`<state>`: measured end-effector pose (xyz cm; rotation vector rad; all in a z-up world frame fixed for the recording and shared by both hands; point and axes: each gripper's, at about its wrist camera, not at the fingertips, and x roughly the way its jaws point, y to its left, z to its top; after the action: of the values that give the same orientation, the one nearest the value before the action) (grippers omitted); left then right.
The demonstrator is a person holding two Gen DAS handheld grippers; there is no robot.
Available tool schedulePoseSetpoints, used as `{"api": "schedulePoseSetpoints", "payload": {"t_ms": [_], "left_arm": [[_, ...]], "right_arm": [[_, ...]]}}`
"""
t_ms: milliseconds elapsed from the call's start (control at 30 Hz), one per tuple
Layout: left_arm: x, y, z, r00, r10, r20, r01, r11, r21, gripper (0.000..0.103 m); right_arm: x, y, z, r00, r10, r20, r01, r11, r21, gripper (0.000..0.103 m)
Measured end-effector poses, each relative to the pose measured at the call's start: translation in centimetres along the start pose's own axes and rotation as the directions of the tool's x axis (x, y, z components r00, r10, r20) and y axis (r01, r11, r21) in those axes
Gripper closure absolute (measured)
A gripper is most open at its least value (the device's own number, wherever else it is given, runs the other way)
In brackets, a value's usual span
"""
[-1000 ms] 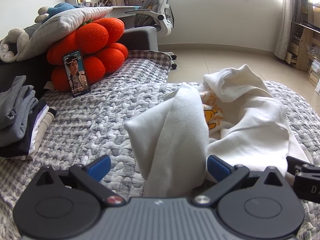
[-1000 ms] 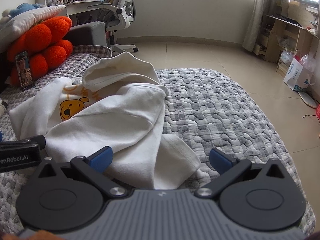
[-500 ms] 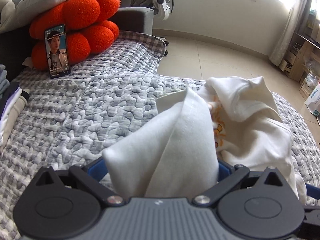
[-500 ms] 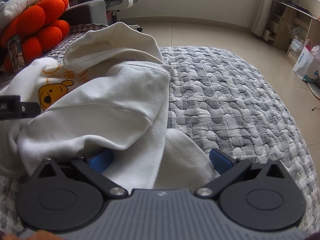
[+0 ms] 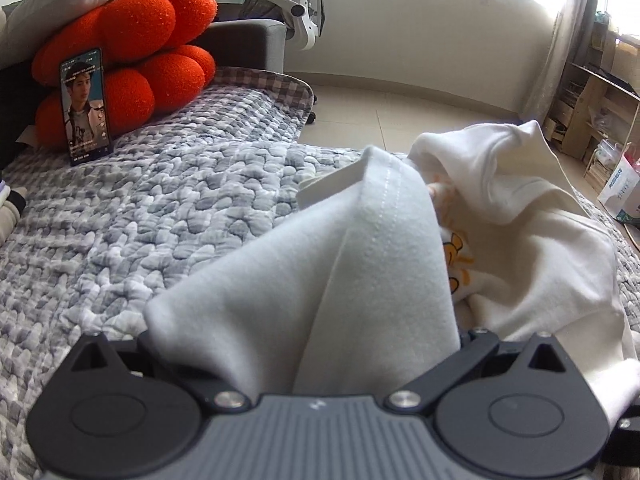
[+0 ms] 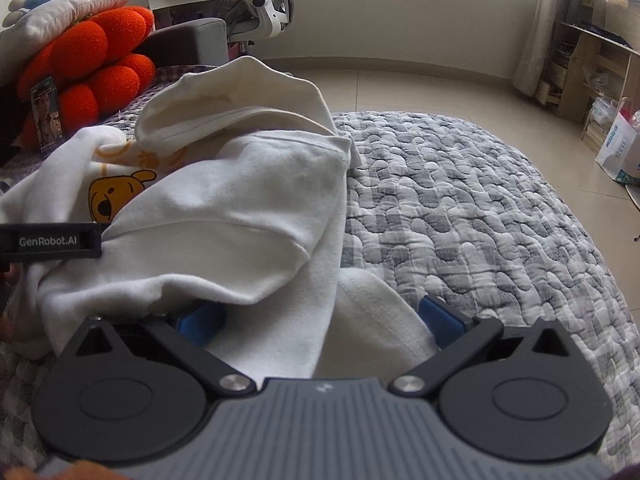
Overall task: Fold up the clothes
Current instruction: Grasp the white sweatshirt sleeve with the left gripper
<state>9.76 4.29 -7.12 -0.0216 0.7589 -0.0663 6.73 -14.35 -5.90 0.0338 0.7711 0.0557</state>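
A white sweatshirt (image 5: 520,264) with a yellow bear print (image 6: 108,200) lies crumpled on the grey quilted bed (image 5: 160,220). In the left wrist view a thick fold of it (image 5: 320,280) rises between the fingers of my left gripper (image 5: 316,336) and hides both pads. The finger arms stand spread wide. In the right wrist view my right gripper (image 6: 320,316) is open. Its blue pads (image 6: 440,316) sit on either side of the sweatshirt (image 6: 240,216) hem, apart from each other. The left gripper's black body (image 6: 52,240) shows at the left edge.
A phone (image 5: 85,106) leans on an orange plush cushion (image 5: 140,32) at the back left. A white office chair (image 5: 304,8) stands behind the bed. The bed's right edge drops to a tiled floor (image 6: 440,92), with wooden shelves (image 6: 592,68) and a bag (image 6: 616,152) beyond.
Both grippers have pushed forward into the sweatshirt. The white fold now covers the left pads that showed before. The pile of folded clothes has left the left view.
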Motion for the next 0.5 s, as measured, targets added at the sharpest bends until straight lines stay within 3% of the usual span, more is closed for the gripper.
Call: {"api": "schedulePoseSetpoints", "payload": {"t_ms": [100, 300, 500], "left_arm": [[-0.1, -0.1, -0.1, 1.0, 0.007, -0.006, -0.007, 1.0, 0.001, 0.0], [-0.5, 0.0, 0.1, 0.999, 0.025, -0.039, -0.026, 0.999, -0.024, 0.0], [-0.5, 0.7, 0.4, 0.998, -0.014, -0.053, 0.013, 1.0, -0.019, 0.0]], "right_arm": [[-0.6, -0.5, 0.7, 1.0, 0.018, -0.02, -0.017, 0.999, 0.033, 0.0], [-3.0, -1.2, 1.0, 0.995, 0.095, 0.039, -0.099, 0.987, 0.127, 0.0], [-4.2, -1.0, 1.2, 0.977, 0.206, 0.065, -0.214, 0.961, 0.177, 0.0]]}}
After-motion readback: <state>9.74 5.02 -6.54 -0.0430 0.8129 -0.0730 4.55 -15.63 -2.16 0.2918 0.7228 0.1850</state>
